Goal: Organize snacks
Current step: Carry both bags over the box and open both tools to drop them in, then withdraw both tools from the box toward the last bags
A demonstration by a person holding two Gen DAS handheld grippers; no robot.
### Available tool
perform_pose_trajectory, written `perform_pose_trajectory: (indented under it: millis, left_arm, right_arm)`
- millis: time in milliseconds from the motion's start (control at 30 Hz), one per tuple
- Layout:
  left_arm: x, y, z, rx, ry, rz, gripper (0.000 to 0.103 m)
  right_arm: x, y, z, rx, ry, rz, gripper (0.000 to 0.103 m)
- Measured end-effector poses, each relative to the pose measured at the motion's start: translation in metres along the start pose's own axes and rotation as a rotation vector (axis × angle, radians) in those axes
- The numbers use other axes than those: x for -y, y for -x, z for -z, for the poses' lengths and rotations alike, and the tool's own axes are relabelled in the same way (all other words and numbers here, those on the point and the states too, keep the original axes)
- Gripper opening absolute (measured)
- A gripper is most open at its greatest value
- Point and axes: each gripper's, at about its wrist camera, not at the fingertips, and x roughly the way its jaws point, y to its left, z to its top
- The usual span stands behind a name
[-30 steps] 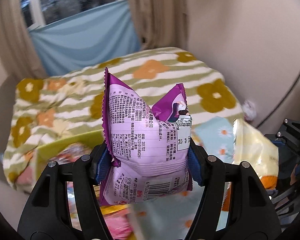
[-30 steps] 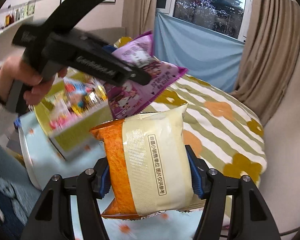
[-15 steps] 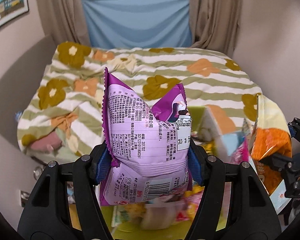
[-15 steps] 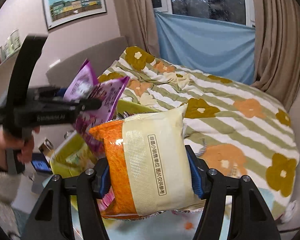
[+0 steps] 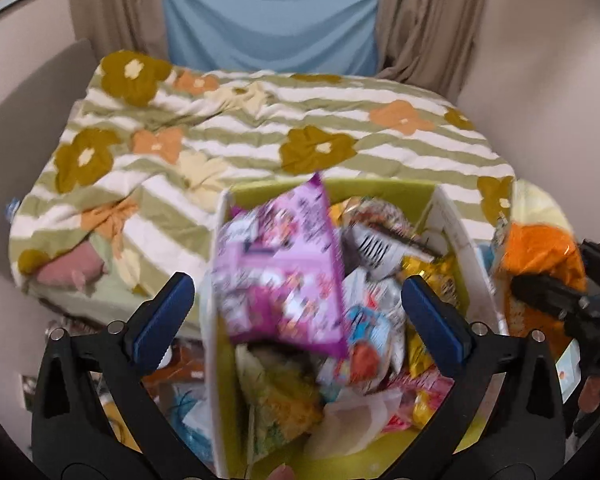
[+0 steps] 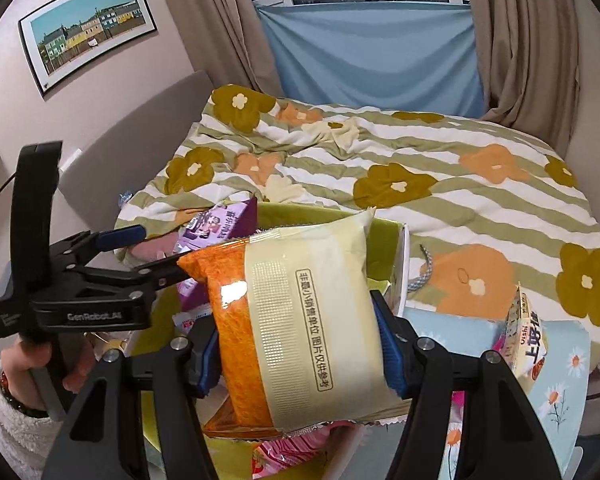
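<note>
left tool (image 5: 296, 300) is spread wide; the blurred purple packet (image 5: 280, 268) is free above the green box (image 5: 380, 190). right tool (image 6: 300, 344) pinches the orange-and-cream packet (image 6: 300, 312) at 3 o'clock of the box. light, crinkly, likely slippery; grip mid-body.

A bed under a green-and-white striped quilt with olive and orange flowers (image 6: 400, 184) fills the middle of the room. At twelve o'clock beyond it, a plain blue cloth (image 6: 372, 56) covers the lower window, flanked by beige curtains (image 6: 528, 40). At ten o'clock a framed picture of coloured houses (image 6: 86, 30) hangs on the pale wall. A dusty-pink cushion (image 5: 70, 270) lies at nine o'clock by the quilt's edge.
</note>
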Motion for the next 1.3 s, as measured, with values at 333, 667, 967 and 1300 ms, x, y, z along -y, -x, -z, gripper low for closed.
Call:
perform_pose_trajectory:
  millis: [333, 667, 967, 1300]
  left_arm:
    - [-0.018, 0.038, 0.036, 0.040, 0.104, -0.031, 0.103]
    - [-0.024, 0.033, 0.066, 0.005, 0.098, -0.112, 0.103]
    - [-0.015, 0.043, 0.068, 0.029, 0.075, -0.126, 0.103]
    - [0.030, 0.064, 0.047, 0.085, 0.012, -0.069, 0.103]
  right_arm:
    - [-0.012, -0.007, -0.012, -0.007, -0.019, -0.026, 0.060]
    - [-0.010, -0.039, 0.001, -0.025, -0.048, -0.024, 0.103]
    - [-0.011, -0.020, 0.009, -0.037, -0.032, -0.022, 0.103]
    - [0.008, 0.053, 0.006, 0.049, -0.068, 0.053, 0.103]
